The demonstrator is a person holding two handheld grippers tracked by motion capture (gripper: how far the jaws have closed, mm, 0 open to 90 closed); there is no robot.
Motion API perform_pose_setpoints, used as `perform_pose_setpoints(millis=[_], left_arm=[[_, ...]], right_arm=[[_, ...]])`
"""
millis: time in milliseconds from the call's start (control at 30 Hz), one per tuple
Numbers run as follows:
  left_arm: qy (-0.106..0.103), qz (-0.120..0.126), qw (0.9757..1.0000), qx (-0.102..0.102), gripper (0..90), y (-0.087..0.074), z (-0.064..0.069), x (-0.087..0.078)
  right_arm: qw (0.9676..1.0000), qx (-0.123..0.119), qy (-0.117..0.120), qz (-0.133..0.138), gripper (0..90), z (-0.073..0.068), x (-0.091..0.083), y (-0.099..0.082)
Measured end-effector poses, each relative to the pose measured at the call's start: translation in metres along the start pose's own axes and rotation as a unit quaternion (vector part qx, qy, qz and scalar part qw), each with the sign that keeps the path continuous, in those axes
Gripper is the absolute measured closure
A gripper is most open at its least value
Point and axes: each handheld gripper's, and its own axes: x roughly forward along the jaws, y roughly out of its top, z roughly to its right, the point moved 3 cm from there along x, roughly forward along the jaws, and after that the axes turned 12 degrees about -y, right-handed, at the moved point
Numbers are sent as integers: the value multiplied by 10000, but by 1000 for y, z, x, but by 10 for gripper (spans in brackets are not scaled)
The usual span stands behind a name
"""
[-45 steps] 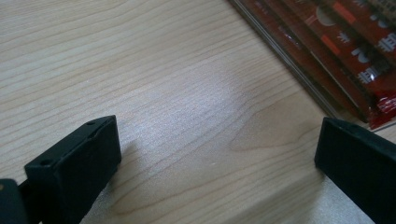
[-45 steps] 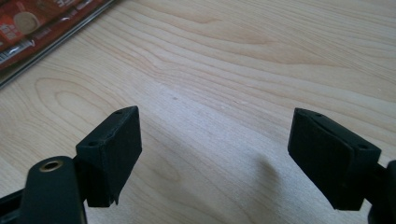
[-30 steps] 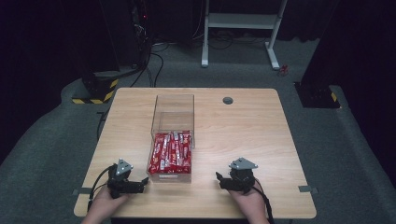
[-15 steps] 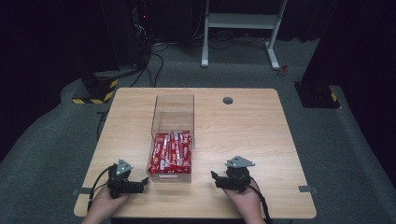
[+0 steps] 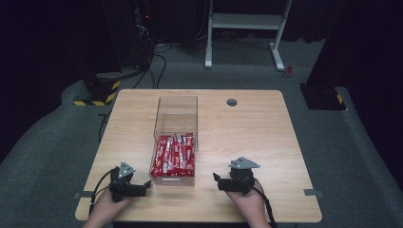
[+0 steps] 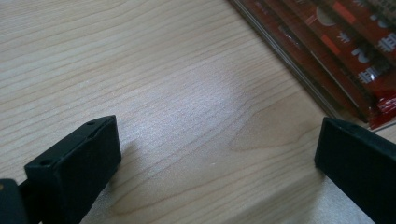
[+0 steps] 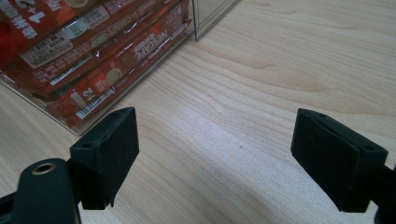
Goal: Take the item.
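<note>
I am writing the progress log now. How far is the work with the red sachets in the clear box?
Done: nothing visible; the red sachets all lie inside the clear box, filling its near half. In hand: nothing; the left gripper and the right gripper are open near the box on the table. Left: apparently everything.

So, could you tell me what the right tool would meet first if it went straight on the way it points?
Probably the clear box of red sachets: the right tool, jaws open, points left toward its near side wall.
</note>
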Motion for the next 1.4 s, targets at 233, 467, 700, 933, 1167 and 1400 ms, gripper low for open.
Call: perform_pose_setpoints(millis=[233,467,700,933,1167,1400], left_arm=[[1,2,10000,5,7,0,0,0],[2,-5,10000,-1,7,0,0,0],[1,2,10000,2,7,0,0,0],[0,2,10000,2,7,0,0,0],[3,-7,10000,2,7,0,0,0],[2,3,10000,5,7,0,0,0]], right_arm=[[9998,-49,-82,157,166,3,-6,12],[9996,-83,-93,239,179,2,-8,22],[9993,-99,-59,351,182,-2,-9,34],[9986,-184,-56,498,182,-8,-11,45],[9978,-237,1,620,185,-14,-15,53],[9964,-318,53,789,186,-22,-21,64]])
